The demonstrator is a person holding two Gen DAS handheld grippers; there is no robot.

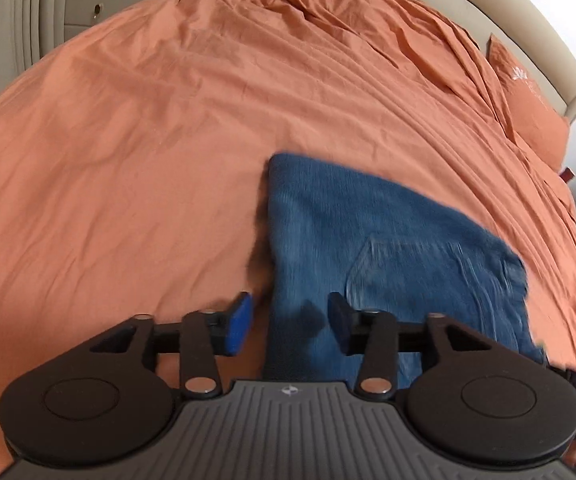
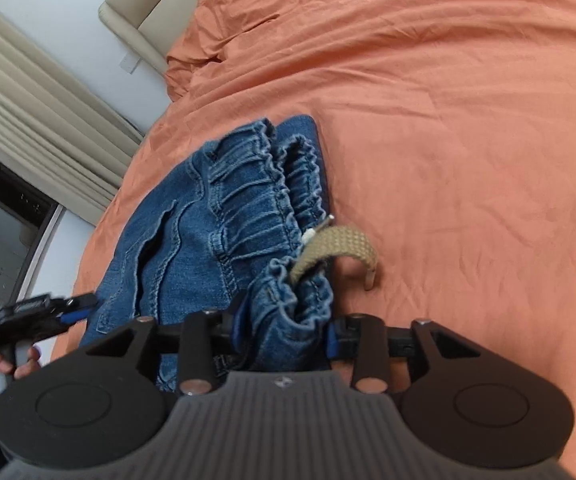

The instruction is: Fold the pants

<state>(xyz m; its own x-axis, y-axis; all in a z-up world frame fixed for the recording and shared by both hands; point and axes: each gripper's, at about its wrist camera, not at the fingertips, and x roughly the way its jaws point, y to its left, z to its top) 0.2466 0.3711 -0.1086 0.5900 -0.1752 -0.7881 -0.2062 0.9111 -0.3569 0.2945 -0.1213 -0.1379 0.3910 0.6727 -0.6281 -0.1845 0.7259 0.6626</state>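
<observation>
Folded blue denim pants lie on a bed covered with an orange sheet, near its close edge. Seen from the left wrist, the left hand-held gripper hangs low over the near left corner of the folded stack, its jaws spread: the left pad sits over bare sheet just beside the denim's left edge, the right pad over the fabric, and neither presses on it. A back pocket shows on the top layer, just right of the pads. An orange pillow lies at the far right against the beige headboard.

From the right wrist, the pants stretch away to the far left, the gathered elastic waistband running toward the camera, with a tan woven drawstring curling out onto the sheet at right. The right hand-held gripper straddles the near end of the waistband, its jaws parted with the bunched denim between them; whether the pads still pinch the cloth cannot be told. At the left edge, a hand in a white cuff holds the other gripper's handle.
</observation>
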